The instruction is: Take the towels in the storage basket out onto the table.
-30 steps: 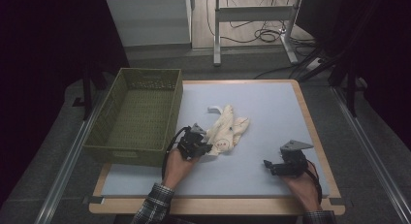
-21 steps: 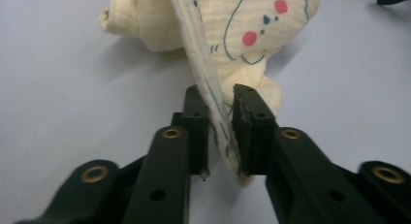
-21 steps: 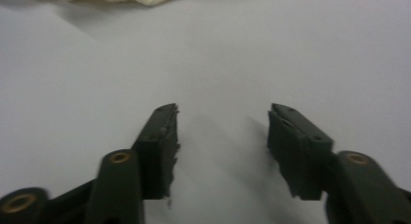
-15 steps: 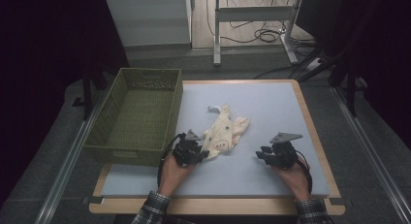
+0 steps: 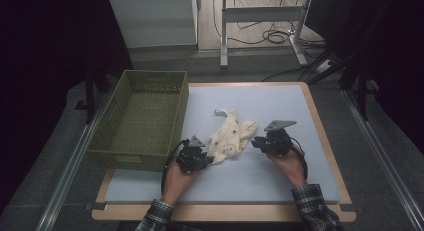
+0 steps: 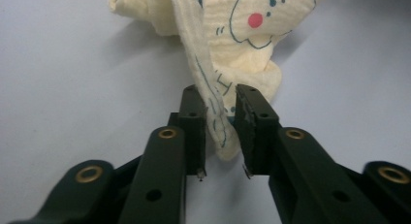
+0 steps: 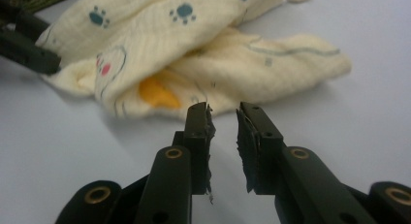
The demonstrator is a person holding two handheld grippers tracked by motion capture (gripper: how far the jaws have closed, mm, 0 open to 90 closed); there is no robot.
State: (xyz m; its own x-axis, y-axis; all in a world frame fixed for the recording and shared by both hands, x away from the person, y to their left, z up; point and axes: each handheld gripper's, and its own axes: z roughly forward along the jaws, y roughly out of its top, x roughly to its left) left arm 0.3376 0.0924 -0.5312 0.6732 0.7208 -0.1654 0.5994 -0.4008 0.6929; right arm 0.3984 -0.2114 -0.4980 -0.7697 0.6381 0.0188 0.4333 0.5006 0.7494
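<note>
- Cloth [image 5: 229, 137], a crumpled cream piece printed with paws and a cartoon face, lies on the pale mat [image 5: 280, 101] near the middle of the table, just right of the green basket [image 5: 142, 118].
- Left gripper [image 5: 204, 158] sits at the cloth's near left corner. In the left gripper view a hem of the cloth [image 6: 213, 103] runs down between its jaws; they opened a little and have just been closing again, and the fold looks pinched on one pad, though a thin gap shows on the other side.
- Right gripper [image 5: 256, 142] has moved in from the near right of the mat, where it stood a second ago, to the cloth's right edge.
- Its jaws have just been closing from wide to a narrow gap. In the right gripper view [image 7: 224, 118] nothing is between them: the cloth's edge [image 7: 271, 64] lies just beyond the tips.
- Judgement: the second grasp has not landed, so the right tips likely need to push a little farther onto the edge before a two-handed lift or spread can begin.
- The basket holds nothing visible.
</note>
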